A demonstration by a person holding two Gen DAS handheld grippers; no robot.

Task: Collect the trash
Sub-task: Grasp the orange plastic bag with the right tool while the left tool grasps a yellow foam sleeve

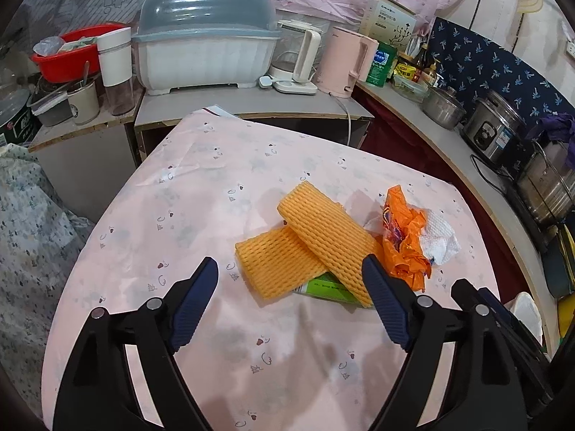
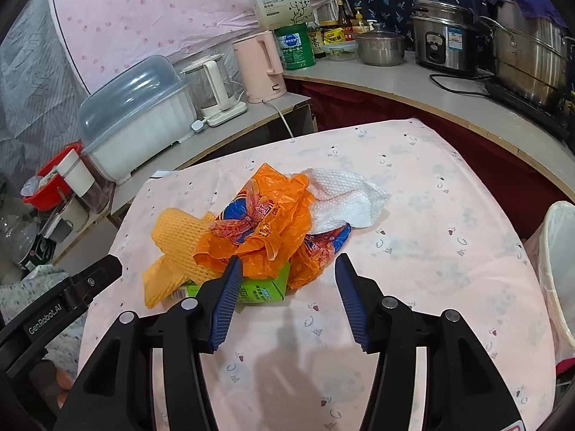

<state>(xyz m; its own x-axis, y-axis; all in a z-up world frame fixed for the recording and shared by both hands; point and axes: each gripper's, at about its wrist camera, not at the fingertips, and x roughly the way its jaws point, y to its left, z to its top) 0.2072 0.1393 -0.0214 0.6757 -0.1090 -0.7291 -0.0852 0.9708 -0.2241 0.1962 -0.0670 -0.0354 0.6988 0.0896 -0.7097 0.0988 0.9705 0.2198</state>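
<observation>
Blue-padded jaws of the left gripper point(image 1: 289, 280) and the right gripper point(image 2: 287, 269) stood apart at the bottom of each view, clamped on nothing, above a pink tablecloth point(image 1: 201, 186). Just beyond them, mid-frame, lay the trash in one touching heap: a green carton point(image 2: 262, 289) under two yellow foam nets point(image 1: 323, 237), a crumpled orange plastic bag point(image 2: 266, 215) and a white paper towel point(image 2: 345, 201). Farther back, along the top, a counter held a pink kettle point(image 1: 346, 59) and a steel pot point(image 2: 381, 48).

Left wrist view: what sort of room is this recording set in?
Most likely a small home kitchen. A counter along the wall holds a covered dish rack and a pink kettle, and a rice cooker sits further along, with sauce bottles behind.
</observation>
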